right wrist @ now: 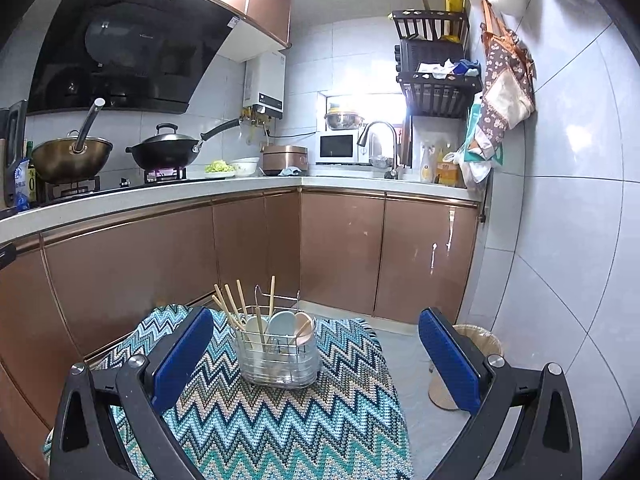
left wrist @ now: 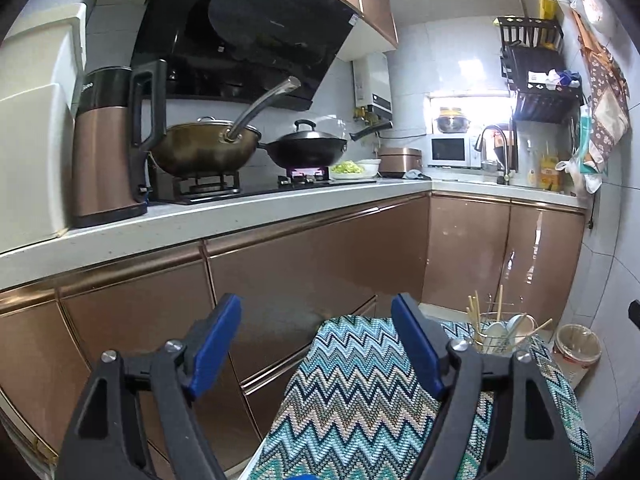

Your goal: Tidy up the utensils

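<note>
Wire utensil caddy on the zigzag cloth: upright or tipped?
Upright: the wire utensil caddy sits flat on the zigzag cloth, wooden chopsticks pointing up.

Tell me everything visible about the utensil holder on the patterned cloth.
The utensil holder is a wire-framed caddy with a clear, ribbed lower wall and wire hooks rising at the back. It stands upright on the zigzag cloth. Inside, wooden chopsticks lean leftward beside pale spoons. Neither gripper touches it.
</note>
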{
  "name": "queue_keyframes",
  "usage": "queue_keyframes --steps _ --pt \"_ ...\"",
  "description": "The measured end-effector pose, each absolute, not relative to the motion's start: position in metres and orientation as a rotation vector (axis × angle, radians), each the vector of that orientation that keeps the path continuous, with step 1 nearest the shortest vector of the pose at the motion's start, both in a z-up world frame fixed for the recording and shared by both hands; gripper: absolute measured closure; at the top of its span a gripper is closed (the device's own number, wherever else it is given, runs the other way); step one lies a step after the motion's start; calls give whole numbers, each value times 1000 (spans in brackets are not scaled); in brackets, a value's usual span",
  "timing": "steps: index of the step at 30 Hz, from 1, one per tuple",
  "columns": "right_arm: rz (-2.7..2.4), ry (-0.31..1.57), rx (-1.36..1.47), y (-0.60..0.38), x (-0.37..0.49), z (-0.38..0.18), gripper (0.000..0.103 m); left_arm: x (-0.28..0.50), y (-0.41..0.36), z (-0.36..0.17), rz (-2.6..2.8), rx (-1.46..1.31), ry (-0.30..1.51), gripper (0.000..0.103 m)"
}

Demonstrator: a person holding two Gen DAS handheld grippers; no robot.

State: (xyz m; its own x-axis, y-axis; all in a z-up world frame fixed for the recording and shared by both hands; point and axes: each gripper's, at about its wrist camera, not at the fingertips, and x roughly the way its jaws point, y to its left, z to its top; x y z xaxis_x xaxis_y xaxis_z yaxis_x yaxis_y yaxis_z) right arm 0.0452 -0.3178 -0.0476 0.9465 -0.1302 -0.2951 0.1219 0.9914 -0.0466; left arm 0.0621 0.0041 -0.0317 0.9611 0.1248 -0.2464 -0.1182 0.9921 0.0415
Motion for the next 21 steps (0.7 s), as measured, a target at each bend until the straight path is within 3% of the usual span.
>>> queue_keyframes --steps 21 --pt "-144 261 -59 -322 29 -34 0 50 3 -29 135 41 221 26"
